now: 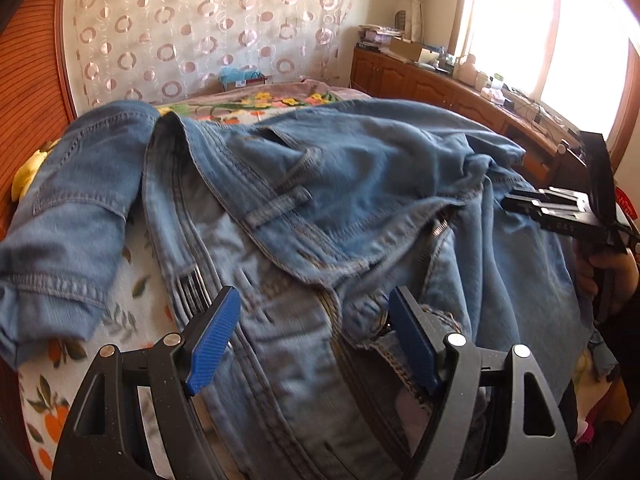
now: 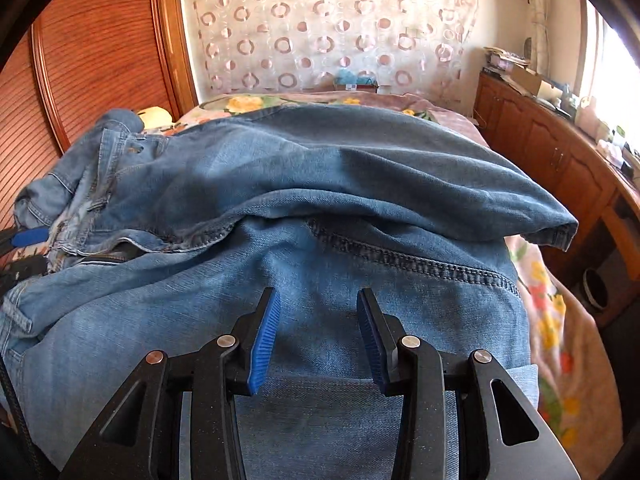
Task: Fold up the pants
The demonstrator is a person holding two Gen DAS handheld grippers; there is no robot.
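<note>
Left wrist view: the jeans (image 1: 320, 208) lie rumpled across a bed covered by a floral bedspread (image 1: 132, 304), waistband and open zipper (image 1: 438, 228) near the camera, one leg flopped over the other. The left gripper (image 1: 314, 320) hovers above the waistband with its blue pads (image 1: 212, 340) spread wide and nothing between them. At the right edge the right gripper (image 1: 516, 202) pokes in over the denim, a hand (image 1: 608, 268) on its handle.

Right wrist view: the right gripper (image 2: 316, 320) sits above a flat stretch of trouser leg, jaws about half apart, pads clear of the cloth, gripping nothing. A folded leg with its hem (image 2: 560, 236) crosses just beyond the fingertips. One blue pad of the left gripper (image 2: 30, 236) shows at the far left, by the waistband.

Around the bed: a ribbed wooden headboard (image 2: 100, 48) on the left, a curtain (image 2: 320, 20) patterned with rings behind, a small box with something teal on top (image 2: 356, 80) at the far end of the bed, and a low wooden cabinet (image 2: 540, 144) along the right under a bright window (image 1: 540, 28), its top cluttered (boxes, jars, papers). A yellow object (image 1: 26, 176) peeks out beside the jeans near the headboard. No writing can be read anywhere; markings on the right gripper's body are too blurred.
</note>
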